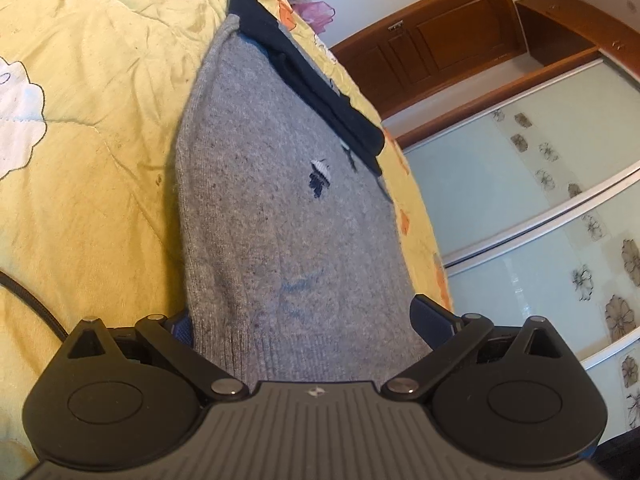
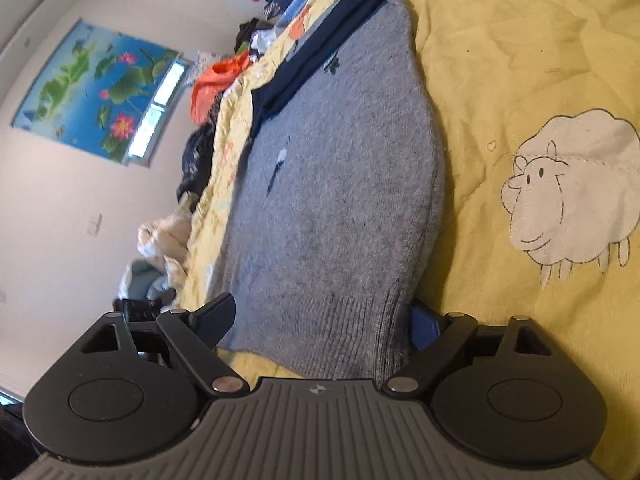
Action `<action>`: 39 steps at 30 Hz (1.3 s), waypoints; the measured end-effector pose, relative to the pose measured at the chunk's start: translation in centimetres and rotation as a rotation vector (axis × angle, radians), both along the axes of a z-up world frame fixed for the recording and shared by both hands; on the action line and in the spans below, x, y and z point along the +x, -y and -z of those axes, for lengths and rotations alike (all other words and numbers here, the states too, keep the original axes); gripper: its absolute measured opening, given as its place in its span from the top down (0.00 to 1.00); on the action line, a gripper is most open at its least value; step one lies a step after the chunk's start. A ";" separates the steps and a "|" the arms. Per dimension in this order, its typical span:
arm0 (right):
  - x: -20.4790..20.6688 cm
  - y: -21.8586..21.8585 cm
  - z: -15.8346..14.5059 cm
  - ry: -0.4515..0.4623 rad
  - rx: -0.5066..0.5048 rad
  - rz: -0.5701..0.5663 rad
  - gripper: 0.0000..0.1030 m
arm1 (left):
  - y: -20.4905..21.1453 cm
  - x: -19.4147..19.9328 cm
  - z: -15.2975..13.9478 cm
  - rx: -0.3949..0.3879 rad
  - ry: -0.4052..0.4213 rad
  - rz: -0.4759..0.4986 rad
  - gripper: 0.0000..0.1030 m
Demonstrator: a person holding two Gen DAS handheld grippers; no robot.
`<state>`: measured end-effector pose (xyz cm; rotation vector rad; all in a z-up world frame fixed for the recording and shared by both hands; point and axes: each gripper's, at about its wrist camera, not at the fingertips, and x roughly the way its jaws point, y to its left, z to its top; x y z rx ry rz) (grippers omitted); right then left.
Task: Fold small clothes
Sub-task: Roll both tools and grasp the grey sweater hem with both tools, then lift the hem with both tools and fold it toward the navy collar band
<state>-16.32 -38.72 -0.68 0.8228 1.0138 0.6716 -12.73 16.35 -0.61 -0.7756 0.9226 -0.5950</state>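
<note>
Step in hand: both grippers at ribbed hem of grey knitted sweater with dark navy collar, spread on yellow quilted bed cover.

Left gripper: fingers wide apart, hem between them, not pinched. Right gripper: same, fingers spread, straddling hem.

Next, likely: close on hem, carry toward collar at 12 o'clock.

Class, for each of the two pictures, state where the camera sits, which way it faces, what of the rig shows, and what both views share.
Left wrist: sits on the left tongs, looking along the grey sweater toward a wardrobe; its own fingers straddle the hem.
Right wrist: sits on the right tongs, looking along the sweater toward a lotus picture; its fingers flank the hem.
Shared: sweater, navy collar, yellow quilt.
</note>
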 end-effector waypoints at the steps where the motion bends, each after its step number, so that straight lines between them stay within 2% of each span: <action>1: 0.2 -0.1 0.1 0.002 0.006 0.004 0.16 | 0.2 0.1 0.1 0.029 -0.009 0.001 0.15; 2: 0.3 -0.3 0.2 0.000 0.002 0.000 0.17 | 0.3 0.1 0.0 0.054 -0.009 0.001 0.28; 3: 0.6 -0.7 0.2 -0.002 -0.014 -0.008 0.20 | 0.2 0.2 0.0 0.073 -0.014 -0.001 0.35; 5: 1.1 -1.1 0.4 -0.011 -0.054 -0.009 0.40 | -0.2 0.2 0.0 0.087 -0.034 -0.003 0.40; 6: 1.1 -1.0 0.6 -0.021 -0.058 -0.004 0.45 | -0.5 0.1 0.0 0.083 -0.040 -0.003 0.40; 7: 1.2 -0.9 0.8 -0.031 -0.060 0.004 0.54 | -0.7 0.0 0.0 0.082 -0.042 -0.002 0.41; 10: 1.0 -0.1 1.6 -0.060 -0.070 0.042 0.78 | -1.2 -0.4 0.1 0.090 -0.045 0.005 0.48; 11: 0.9 0.0 1.9 -0.064 -0.078 0.050 0.86 | -1.2 -0.5 0.1 0.110 -0.046 0.004 0.63; 12: 0.8 0.1 2.1 -0.067 -0.086 0.054 0.88 | -1.2 -0.6 0.2 0.138 -0.053 0.004 0.79; 14: 0.6 0.2 2.3 -0.062 -0.088 0.054 0.90 | -1.5 -0.6 0.6 0.168 -0.072 -0.006 0.89; 17: 0.7 -0.2 2.1 -0.047 -0.110 0.044 0.90 | -1.7 -0.8 0.6 0.171 -0.073 -0.009 0.91; 20: 0.7 -0.4 1.9 -0.034 -0.118 0.046 0.89 | -1.7 -1.3 -0.2 0.194 -0.037 0.001 0.93; 22: 0.5 -0.3 1.6 -0.019 -0.106 0.056 0.89 | -2.3 -2.1 -1.5 0.155 0.036 -0.011 0.93; 25: 0.1 0.3 1.2 0.017 -0.033 0.080 0.89 | -2.8 -2.5 -2.7 0.139 0.084 -0.011 0.93; 29: 0.3 0.6 1.2 0.025 0.010 0.093 0.89 | -2.7 -2.2 -1.3 0.168 0.021 -0.005 0.93; 34: 0.3 0.7 0.2 0.063 0.051 0.093 0.89 | -3.0 -3.0 -2.1 0.126 0.070 -0.020 0.93; 39: 0.7 0.3 0.2 0.061 0.055 0.099 0.89 | -2.2 -2.4 -2.3 0.164 0.068 -0.002 0.93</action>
